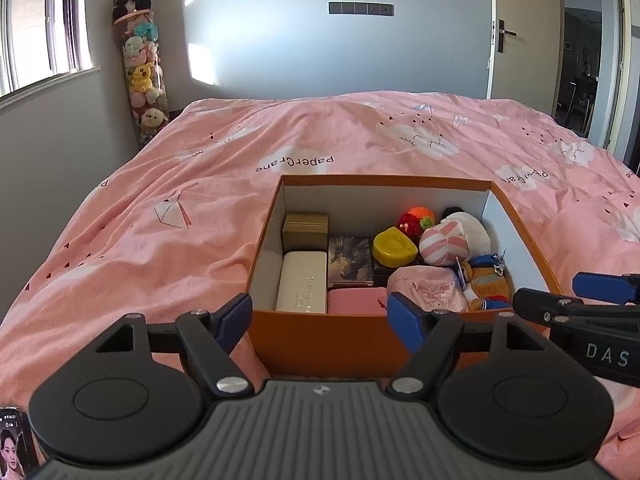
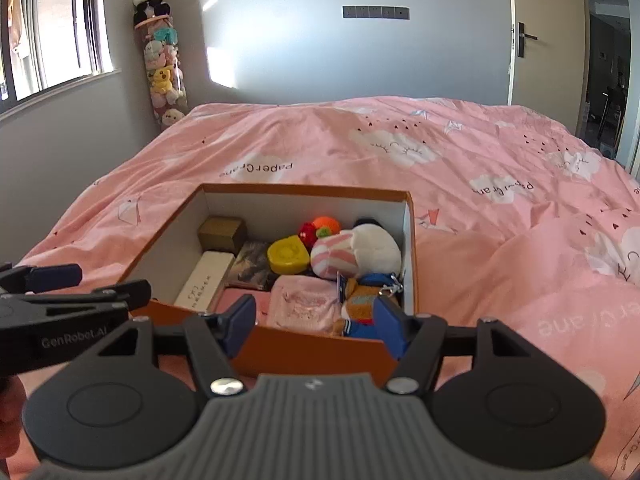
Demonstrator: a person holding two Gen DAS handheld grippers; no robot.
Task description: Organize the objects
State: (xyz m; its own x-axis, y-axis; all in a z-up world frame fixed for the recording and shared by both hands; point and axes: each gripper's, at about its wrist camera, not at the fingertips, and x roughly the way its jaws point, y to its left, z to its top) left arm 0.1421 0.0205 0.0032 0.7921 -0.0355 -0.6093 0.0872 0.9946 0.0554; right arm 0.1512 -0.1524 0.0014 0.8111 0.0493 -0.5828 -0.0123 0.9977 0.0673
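Note:
An orange cardboard box (image 1: pixel 320 334) with white inner walls sits on the pink bed; it also shows in the right wrist view (image 2: pixel 304 350). Inside lie a white case (image 1: pixel 302 288), a gold box (image 1: pixel 306 231), a dark printed box (image 1: pixel 349 260), a yellow round container (image 1: pixel 394 247), a pink-striped plush (image 1: pixel 456 240), a pink pouch (image 1: pixel 426 290) and an orange plush keychain (image 1: pixel 486 280). My left gripper (image 1: pixel 320 318) is open and empty, just in front of the box's near wall. My right gripper (image 2: pixel 312 322) is open and empty at the box's near right corner.
The pink quilt (image 1: pixel 240 200) with cloud prints covers the whole bed. A tall clear tube of plush toys (image 1: pixel 142 68) stands in the far left corner by the window. A door (image 1: pixel 520 28) stands open at the right. A phone (image 1: pixel 16 446) shows at my lower left.

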